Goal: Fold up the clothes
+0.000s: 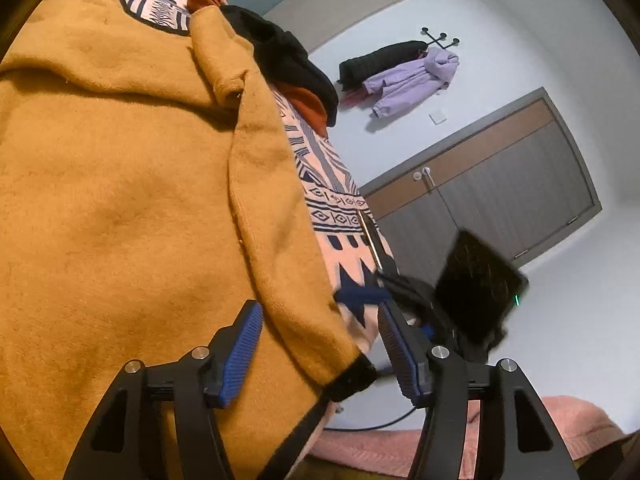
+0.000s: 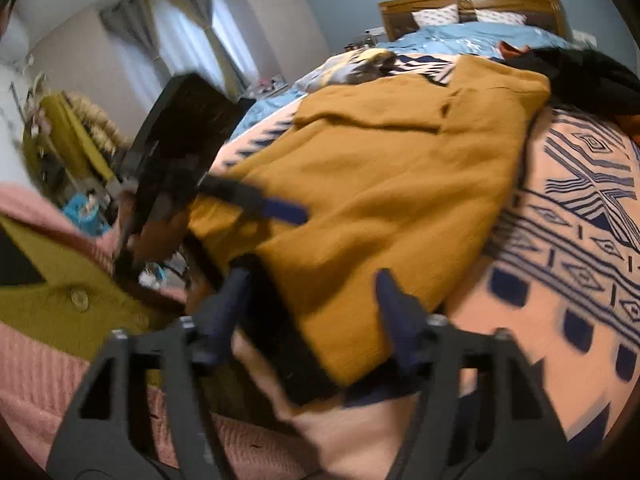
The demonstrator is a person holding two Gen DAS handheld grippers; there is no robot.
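Your left gripper: black plastic frame with triangular cutouts, round silver screws on the knuckles, fingers faced in ribbed blue pads. Your right gripper: same black frame, same silver screws, dark blue fingers, blurred. A black boxy unit with a small green light sits on its body. You wear an olive-green buttoned garment.

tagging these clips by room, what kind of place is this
Most likely a bedroom in a home. A bed with a wooden headboard and pillows fills the view, jackets hang on a wall coat rack, and curtains cover a window.
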